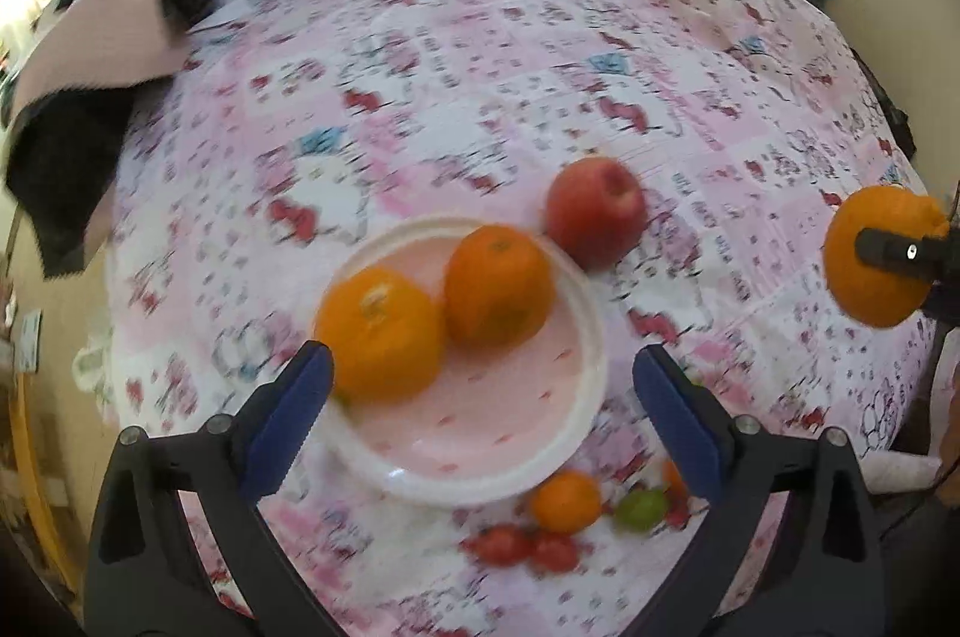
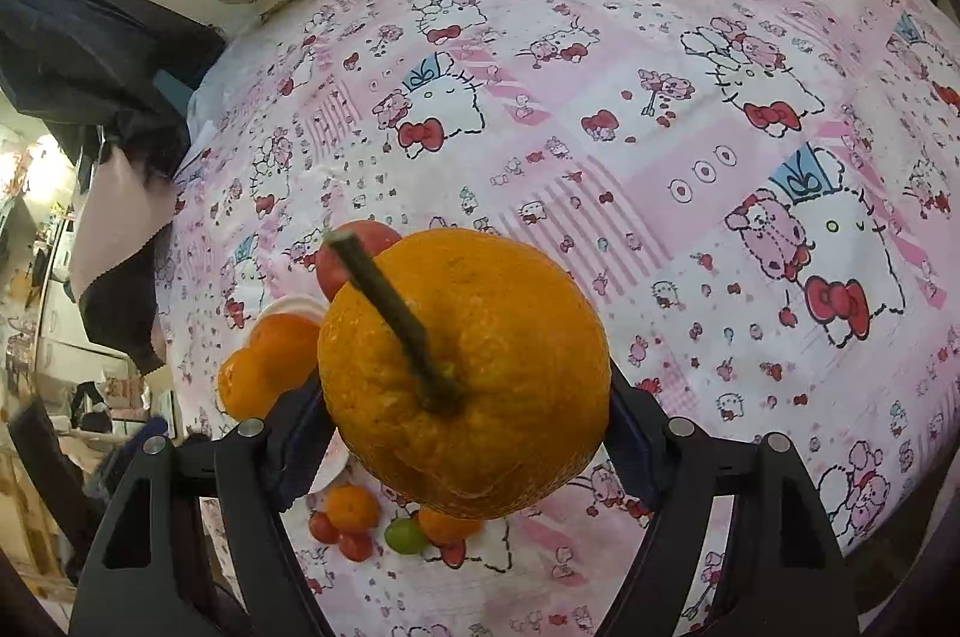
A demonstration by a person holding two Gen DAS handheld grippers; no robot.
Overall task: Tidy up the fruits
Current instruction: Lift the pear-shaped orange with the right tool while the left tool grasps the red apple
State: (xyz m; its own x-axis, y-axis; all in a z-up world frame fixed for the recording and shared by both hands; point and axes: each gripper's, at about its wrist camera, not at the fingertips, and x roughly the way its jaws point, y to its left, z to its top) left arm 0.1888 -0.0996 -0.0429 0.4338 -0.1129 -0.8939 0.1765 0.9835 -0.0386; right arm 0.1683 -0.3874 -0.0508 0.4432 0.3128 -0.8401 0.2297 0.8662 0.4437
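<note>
The right gripper (image 2: pixel 468 433) clamped a big stemmed orange (image 2: pixel 465 373) between its pads, lifted clear of the bedsheet (image 2: pixel 660 97), probably to carry it to the plate (image 1: pixel 576 421). The left gripper (image 1: pixel 480 415) hung wide open and empty over that plate, which held two oranges (image 1: pixel 498 283). An apple (image 1: pixel 597 211) sat just beyond the plate's rim; small fruits (image 1: pixel 564 502) lay near its front edge.

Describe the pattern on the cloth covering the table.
Pink-and-white patchwork cloth printed with cartoon cats wearing red bows; sharpest in the right wrist view.
</note>
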